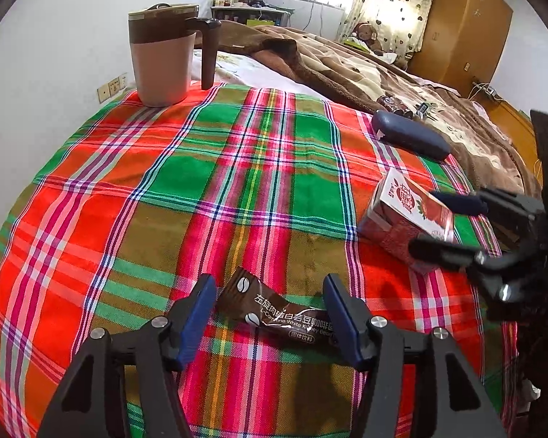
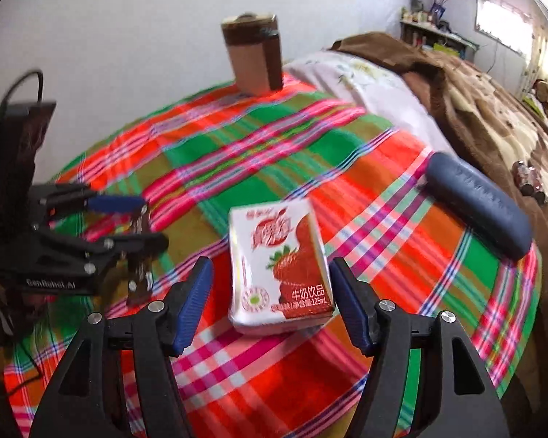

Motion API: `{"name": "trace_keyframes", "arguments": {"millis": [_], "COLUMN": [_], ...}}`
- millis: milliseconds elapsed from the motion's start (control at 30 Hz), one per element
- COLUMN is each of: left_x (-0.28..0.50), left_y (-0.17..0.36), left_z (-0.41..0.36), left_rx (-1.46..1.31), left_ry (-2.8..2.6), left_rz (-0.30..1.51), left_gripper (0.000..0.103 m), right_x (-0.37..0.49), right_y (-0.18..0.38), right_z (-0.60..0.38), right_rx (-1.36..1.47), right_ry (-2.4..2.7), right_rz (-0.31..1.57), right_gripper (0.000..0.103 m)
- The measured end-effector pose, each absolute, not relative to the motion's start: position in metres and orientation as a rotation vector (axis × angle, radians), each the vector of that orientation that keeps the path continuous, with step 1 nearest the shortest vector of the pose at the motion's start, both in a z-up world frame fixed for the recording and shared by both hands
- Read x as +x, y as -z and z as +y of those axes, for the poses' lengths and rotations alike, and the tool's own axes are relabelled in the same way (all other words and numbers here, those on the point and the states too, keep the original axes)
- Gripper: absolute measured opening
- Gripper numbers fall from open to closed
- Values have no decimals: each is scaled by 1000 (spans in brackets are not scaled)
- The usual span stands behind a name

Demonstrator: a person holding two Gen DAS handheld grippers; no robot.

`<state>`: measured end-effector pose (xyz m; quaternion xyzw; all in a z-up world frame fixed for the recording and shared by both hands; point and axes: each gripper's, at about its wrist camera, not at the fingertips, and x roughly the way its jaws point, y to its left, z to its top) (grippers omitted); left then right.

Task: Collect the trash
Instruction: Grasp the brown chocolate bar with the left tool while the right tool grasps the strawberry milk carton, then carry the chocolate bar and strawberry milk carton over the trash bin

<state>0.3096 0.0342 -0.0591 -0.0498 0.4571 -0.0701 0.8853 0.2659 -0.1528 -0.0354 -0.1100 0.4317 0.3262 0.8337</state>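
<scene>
A brown coffee sachet [image 1: 274,310] lies flat on the plaid cloth [image 1: 164,200]. My left gripper [image 1: 270,292] is open, with its blue pads on either side of the sachet and a gap showing on the left. A strawberry milk carton [image 2: 277,262] lies on the cloth between the pads of my right gripper [image 2: 272,288], which is open with a gap on the left side. In the left wrist view the right gripper [image 1: 427,221] brackets the carton [image 1: 402,219] at the right edge. The right wrist view shows the left gripper [image 2: 149,222] over the sachet [image 2: 139,259].
A lidded brown and pink mug [image 1: 164,54] stands at the far side of the cloth, near the white wall. A dark blue case [image 1: 409,135] lies at the cloth's right edge. Beyond it is a bed with a brown blanket [image 1: 347,65].
</scene>
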Motion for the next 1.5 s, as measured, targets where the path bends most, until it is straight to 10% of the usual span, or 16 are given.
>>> {"name": "trace_keyframes", "arguments": {"millis": [500,733,1500], "left_x": [310,302,241], "left_y": [64,60,4], "left_z": [18,16,-54], "left_rx": [-32,-66,-3], "left_ry": [73,116,264], "left_rz": [948,939,820], "left_gripper": [61,17,17], "right_x": [262,250,193], "right_y": [45,39,0], "right_z": [-174,-188,-245], "right_rx": [-94,-30,123], "right_ry": [-494,-451,-342], "right_rz": [940,918,795], "right_gripper": [59,59,59]}}
